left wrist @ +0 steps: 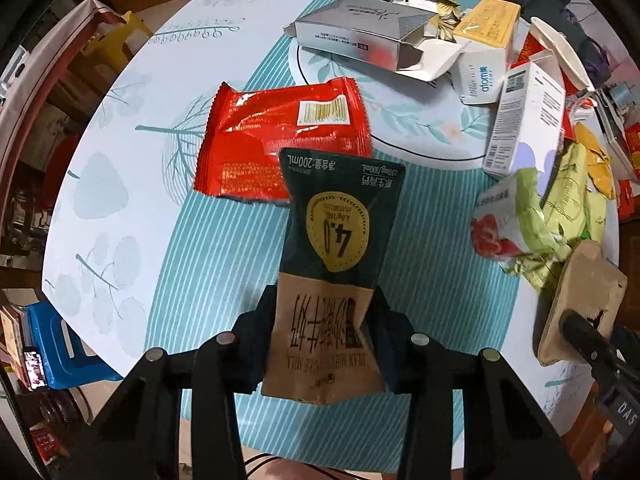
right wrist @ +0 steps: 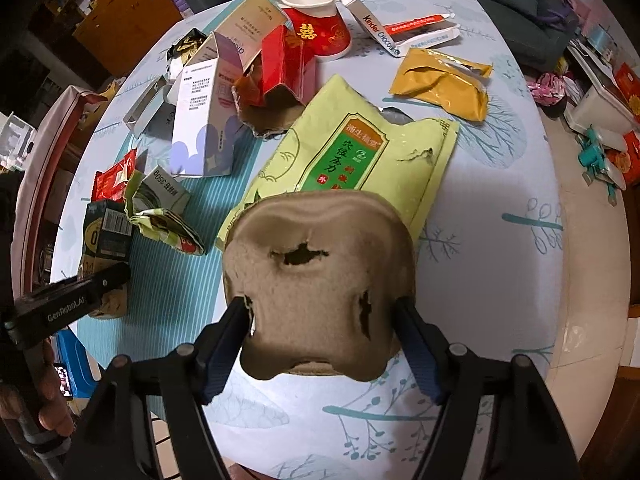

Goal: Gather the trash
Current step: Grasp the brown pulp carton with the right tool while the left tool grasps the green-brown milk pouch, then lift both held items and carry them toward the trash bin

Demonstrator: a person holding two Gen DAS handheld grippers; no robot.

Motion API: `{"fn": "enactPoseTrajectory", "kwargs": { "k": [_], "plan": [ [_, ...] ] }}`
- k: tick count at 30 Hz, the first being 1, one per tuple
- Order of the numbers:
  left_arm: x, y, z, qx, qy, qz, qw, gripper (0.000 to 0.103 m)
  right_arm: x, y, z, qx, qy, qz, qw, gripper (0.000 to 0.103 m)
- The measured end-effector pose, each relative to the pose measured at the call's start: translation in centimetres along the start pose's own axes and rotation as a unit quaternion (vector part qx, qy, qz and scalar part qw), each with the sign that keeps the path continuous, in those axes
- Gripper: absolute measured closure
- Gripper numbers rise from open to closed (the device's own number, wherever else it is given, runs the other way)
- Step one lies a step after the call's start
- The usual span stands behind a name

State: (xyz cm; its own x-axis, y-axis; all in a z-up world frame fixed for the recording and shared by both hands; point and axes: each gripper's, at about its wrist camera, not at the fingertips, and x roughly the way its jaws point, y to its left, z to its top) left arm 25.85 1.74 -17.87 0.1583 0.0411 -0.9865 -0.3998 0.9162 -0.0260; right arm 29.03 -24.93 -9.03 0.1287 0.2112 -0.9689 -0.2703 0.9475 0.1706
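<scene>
A dark green and brown milk carton (left wrist: 340, 220) stands up between the fingers of my left gripper (left wrist: 324, 312), which is shut on its creased brown lower part above the round table (left wrist: 120, 200). My right gripper (right wrist: 320, 312) is shut on a torn piece of brown pulp tray (right wrist: 316, 264), its pads pressing on both sides. In the left wrist view the same pulp tray (left wrist: 588, 280) shows at the right edge. The right wrist view shows the milk carton (right wrist: 106, 236) at the left, with the left gripper's finger in front of it.
A red wrapper (left wrist: 280, 136) lies behind the carton. Further back are a silver box (left wrist: 360, 36), a white box (left wrist: 528, 116) and a crumpled green wrapper (left wrist: 532, 216). A green pouch (right wrist: 360, 152), yellow packet (right wrist: 440, 84) and red cup (right wrist: 320, 28) lie beyond the tray.
</scene>
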Motion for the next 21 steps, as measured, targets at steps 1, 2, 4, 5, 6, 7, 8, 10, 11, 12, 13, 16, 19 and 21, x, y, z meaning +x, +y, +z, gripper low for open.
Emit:
{"fn": "enactPoseTrajectory", "kwargs": {
  "k": [1, 2, 4, 5, 6, 7, 8, 10, 11, 12, 13, 16, 19, 21],
  "plan": [
    [-0.1, 0.0, -0.3, 0.000, -0.002, -0.002, 1.0000, 0.061, -0.1, 0.0, 0.1, 0.003, -0.001, 0.001, 1.000, 0.030],
    [-0.3, 0.2, -0.6, 0.000, -0.004, -0.005, 1.0000, 0.061, -0.4, 0.0, 0.1, 0.006, -0.004, 0.002, 1.000, 0.030],
    [-0.9, 0.2, -1.3, 0.000, -0.009, -0.014, 0.9999, 0.061, -0.9, 0.0, 0.0, 0.010, -0.011, -0.001, 1.000, 0.030],
    [-1.4, 0.3, -1.6, 0.002, -0.013, -0.017, 0.9998, 0.061, -1.2, -0.1, -0.1, 0.012, -0.015, -0.002, 1.000, 0.030],
    [-1.8, 0.4, -2.0, 0.004, -0.019, -0.021, 0.9996, 0.061, -1.6, -0.1, -0.3, 0.015, -0.018, -0.003, 1.000, 0.030],
    [-2.9, 0.2, -2.4, 0.006, -0.021, -0.024, 0.9995, 0.061, -2.0, -0.1, -0.5, 0.019, -0.022, -0.003, 1.000, 0.030],
    [-3.3, 0.4, -2.8, 0.008, -0.026, -0.027, 0.9993, 0.061, -2.4, -0.1, -0.7, 0.023, -0.026, -0.004, 0.999, 0.030],
    [-4.5, 0.7, -3.5, 0.011, -0.036, -0.035, 0.9987, 0.061, -3.3, 0.0, -1.2, 0.031, -0.035, -0.005, 0.999, 0.030],
    [-5.0, 0.8, -3.8, 0.013, -0.040, -0.038, 0.9984, 0.061, -3.7, 0.2, -1.5, 0.034, -0.039, -0.006, 0.999, 0.030],
    [-5.8, 1.1, -4.3, 0.016, -0.045, -0.041, 0.9980, 0.061, -4.1, 0.3, -1.8, 0.038, -0.042, -0.007, 0.998, 0.030],
    [-6.5, 1.2, -4.9, 0.019, -0.051, -0.045, 0.9975, 0.061, -4.5, 0.6, -2.1, 0.041, -0.046, -0.008, 0.998, 0.030],
    [-9.1, 2.5, -6.2, 0.031, -0.068, -0.060, 0.9954, 0.061, -5.6, 1.7, -3.2, 0.044, -0.058, -0.012, 0.997, 0.030],
    [-11.0, 3.5, -7.8, 0.047, -0.084, -0.065, 0.9932, 0.061, -6.8, 3.2, -4.5, 0.043, -0.073, -0.018, 0.996, 0.030],
    [-12.1, 4.9, -9.2, 0.059, -0.090, -0.070, 0.9917, 0.061, -7.6, 4.5, -5.6, 0.045, -0.083, -0.025, 0.995, 0.030]
  ]
}}
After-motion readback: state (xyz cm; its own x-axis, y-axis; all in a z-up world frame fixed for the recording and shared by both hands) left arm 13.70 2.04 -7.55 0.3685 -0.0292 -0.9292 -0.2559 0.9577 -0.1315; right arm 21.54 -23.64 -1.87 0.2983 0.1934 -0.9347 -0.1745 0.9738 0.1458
